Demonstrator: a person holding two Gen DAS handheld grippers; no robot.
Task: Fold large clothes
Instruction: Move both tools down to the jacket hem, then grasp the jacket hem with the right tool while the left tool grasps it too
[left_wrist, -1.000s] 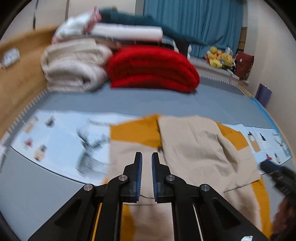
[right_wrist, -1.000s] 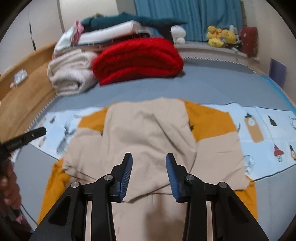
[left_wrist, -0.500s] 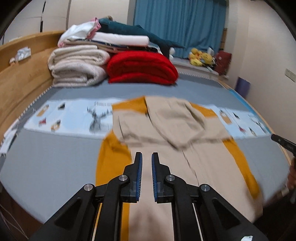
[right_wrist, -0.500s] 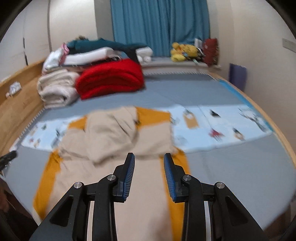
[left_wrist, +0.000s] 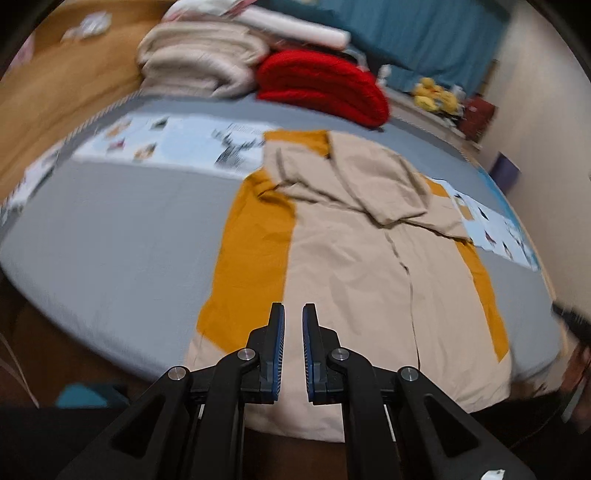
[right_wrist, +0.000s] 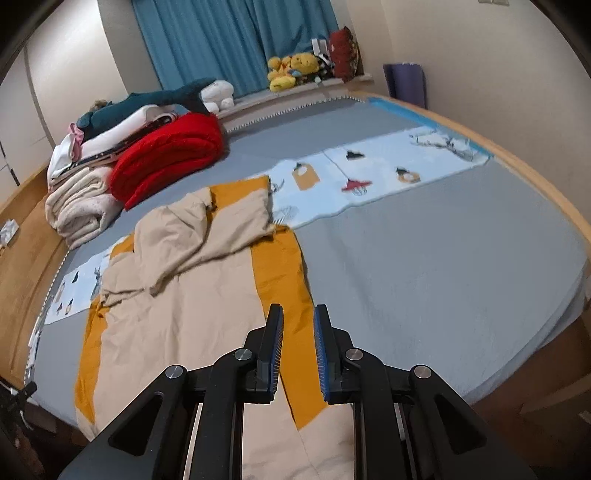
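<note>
A large beige and mustard-yellow garment (left_wrist: 351, 266) lies lengthwise on the grey bed, its far part folded back over itself and its near hem hanging over the bed edge. It also shows in the right wrist view (right_wrist: 192, 295). My left gripper (left_wrist: 293, 325) hovers over the near hem, jaws slightly apart and empty. My right gripper (right_wrist: 297, 328) hovers above the garment's right yellow stripe (right_wrist: 284, 288), jaws apart and empty.
A red blanket (right_wrist: 170, 155) and a pile of folded beige and white bedding (right_wrist: 79, 203) sit at the head of the bed. A light blue printed cloth (right_wrist: 373, 173) crosses the bed. A wooden frame (left_wrist: 48, 96) runs along the left. Plush toys (right_wrist: 291, 70) sit by the blue curtain.
Both grippers have pulled back from the folded upper part toward the foot of the bed. The right gripper's jaws have narrowed slightly. The garment lies as before.
</note>
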